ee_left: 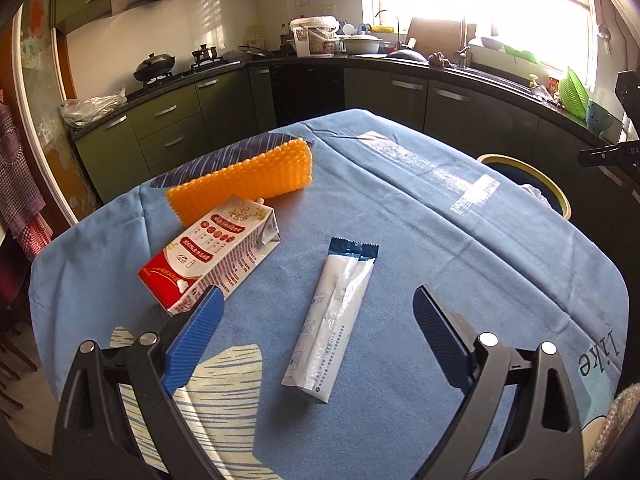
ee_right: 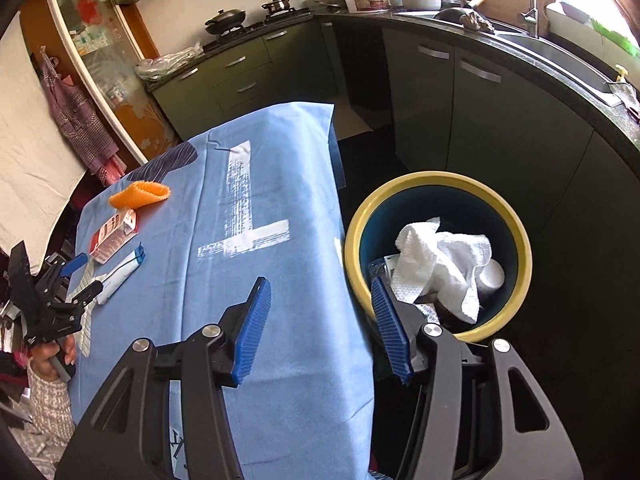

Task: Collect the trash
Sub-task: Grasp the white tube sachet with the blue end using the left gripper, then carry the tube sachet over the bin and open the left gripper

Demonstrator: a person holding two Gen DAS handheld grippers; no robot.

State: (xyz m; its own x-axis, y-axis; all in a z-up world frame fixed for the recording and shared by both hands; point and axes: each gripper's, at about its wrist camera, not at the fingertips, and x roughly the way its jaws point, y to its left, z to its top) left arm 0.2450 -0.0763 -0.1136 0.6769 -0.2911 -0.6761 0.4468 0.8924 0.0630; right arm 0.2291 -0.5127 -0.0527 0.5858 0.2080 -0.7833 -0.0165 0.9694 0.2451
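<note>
A white and blue sachet wrapper (ee_left: pixel 334 316) lies on the blue tablecloth (ee_left: pixel 440 248), between the open fingers of my left gripper (ee_left: pixel 316 300). A red and white carton (ee_left: pixel 212 256) lies to its left, touching my left fingertip. An orange bumpy mat (ee_left: pixel 244 178) lies behind the carton. My right gripper (ee_right: pixel 320 288) is open and empty, above the table's right edge beside the yellow-rimmed bin (ee_right: pixel 516 216). The bin holds a crumpled white paper towel (ee_right: pixel 444 256) and other trash. The right wrist view also shows the wrapper (ee_right: pixel 124 272), carton (ee_right: pixel 114 236), mat (ee_right: pixel 140 196) and left gripper (ee_right: pixel 86 274).
The bin rim (ee_left: pixel 540 180) stands off the table's right edge. Dark green kitchen cabinets (ee_left: pixel 400 96) and a cluttered counter ring the table. A sink (ee_right: pixel 568 56) is at the right. Clothes hang at the left (ee_right: pixel 76 120).
</note>
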